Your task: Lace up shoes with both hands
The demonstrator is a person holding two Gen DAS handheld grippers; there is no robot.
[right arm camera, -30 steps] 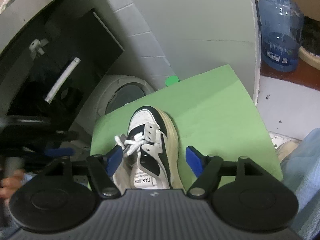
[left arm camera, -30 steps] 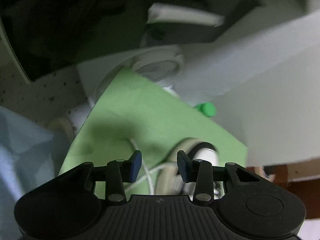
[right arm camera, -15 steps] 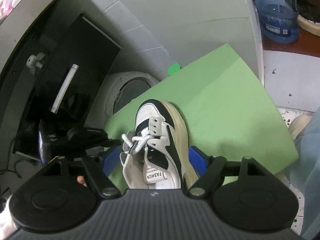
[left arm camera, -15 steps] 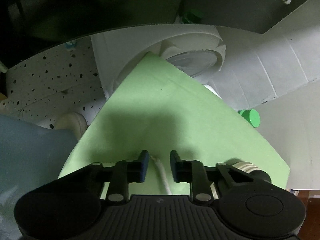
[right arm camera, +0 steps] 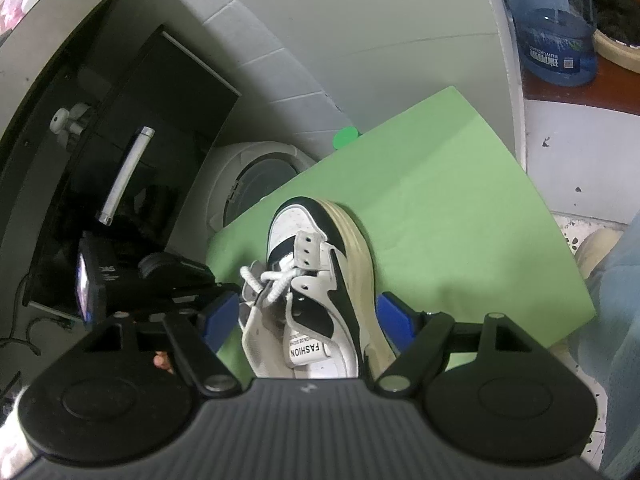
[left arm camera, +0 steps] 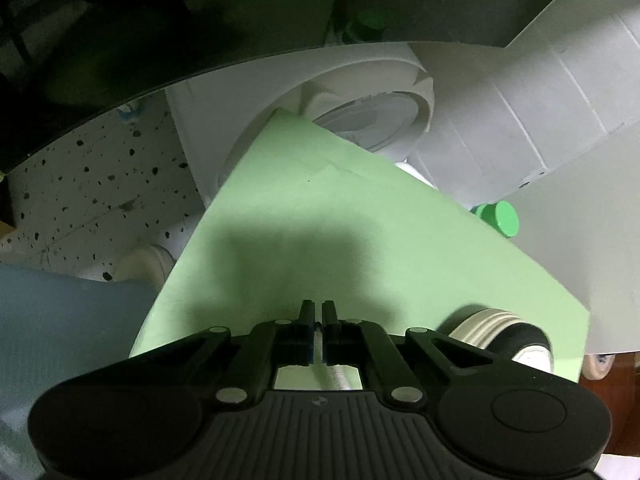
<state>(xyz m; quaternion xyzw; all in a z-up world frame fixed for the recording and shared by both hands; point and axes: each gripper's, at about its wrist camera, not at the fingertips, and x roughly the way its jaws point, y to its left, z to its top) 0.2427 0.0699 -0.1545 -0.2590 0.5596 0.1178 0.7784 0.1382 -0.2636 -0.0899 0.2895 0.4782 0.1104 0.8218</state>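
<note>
A white and black sneaker [right arm camera: 320, 292] with a cream sole lies on a green mat [right arm camera: 440, 200]. Its white lace [right arm camera: 276, 280] is loose and bunched at the eyelets. My right gripper [right arm camera: 308, 314] is open, one blue pad on each side of the shoe's middle. In the left wrist view only the shoe's toe [left arm camera: 504, 328] shows at the lower right. My left gripper [left arm camera: 318, 320] is shut on a strand of white lace [left arm camera: 336, 376] over the green mat [left arm camera: 360, 220]. From the right wrist view, the left gripper's body [right arm camera: 160, 280] sits just left of the shoe.
A white round appliance [right arm camera: 256, 184] stands behind the mat, with a green cap [right arm camera: 345, 138] beside it. A blue water bottle [right arm camera: 556, 20] is at the far right. A person's blue trouser leg [right arm camera: 624, 320] and another shoe [right arm camera: 596, 248] border the mat.
My left gripper has closed from open onto the lace and swung left off the shoe. My right gripper has come lower and closer, its pads now straddling the shoe.
</note>
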